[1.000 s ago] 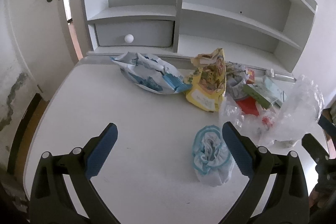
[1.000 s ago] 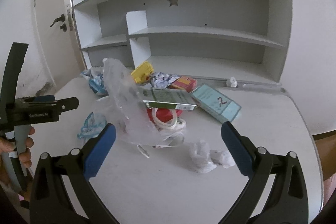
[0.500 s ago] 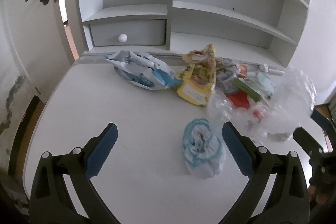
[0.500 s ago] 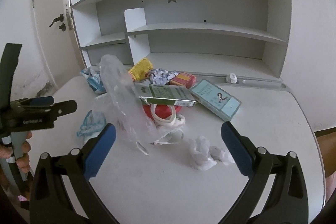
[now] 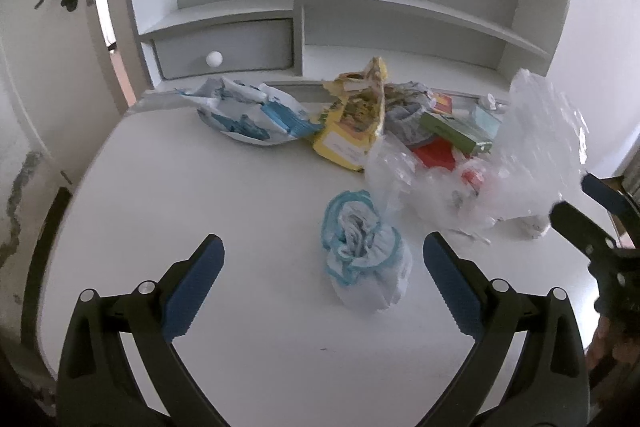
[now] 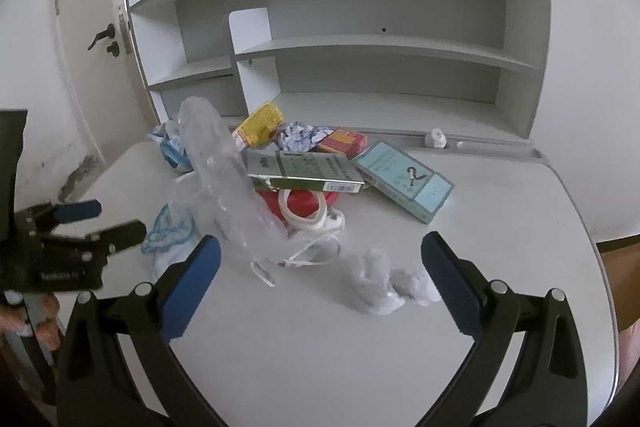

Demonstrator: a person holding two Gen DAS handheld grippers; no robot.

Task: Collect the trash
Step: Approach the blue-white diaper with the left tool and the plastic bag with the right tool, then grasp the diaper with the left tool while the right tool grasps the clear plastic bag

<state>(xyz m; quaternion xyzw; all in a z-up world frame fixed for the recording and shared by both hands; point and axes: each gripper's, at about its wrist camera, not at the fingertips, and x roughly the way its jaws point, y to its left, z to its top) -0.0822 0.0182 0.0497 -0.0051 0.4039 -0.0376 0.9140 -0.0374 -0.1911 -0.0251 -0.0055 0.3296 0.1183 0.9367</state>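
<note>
Trash lies in a heap on the white desk [image 5: 200,187]. A crumpled white and blue wrapper [image 5: 366,251] sits just ahead of my left gripper [image 5: 322,263], which is open and empty above the desk. A clear plastic bag [image 5: 520,155] stands upright to the right; it also shows in the right wrist view [image 6: 216,171]. A yellow snack bag [image 5: 352,123], a blue and white packet [image 5: 252,111], a green box [image 6: 304,173] and a teal box [image 6: 404,179] lie behind. My right gripper [image 6: 320,267] is open and empty, with crumpled white tissue [image 6: 384,283] between its fingers.
A grey shelf unit [image 5: 400,7] with a drawer [image 5: 224,45] stands at the desk's back edge. A door [image 5: 48,27] is at the left. A red item with white straps [image 6: 308,207] lies under the green box. A small white cap [image 6: 435,138] rests by the shelf base.
My left gripper has drawn back and shifted right a little, so the blue and white wrapper sits more centred between its fingers. My right gripper has eased forward slightly towards the tissue.
</note>
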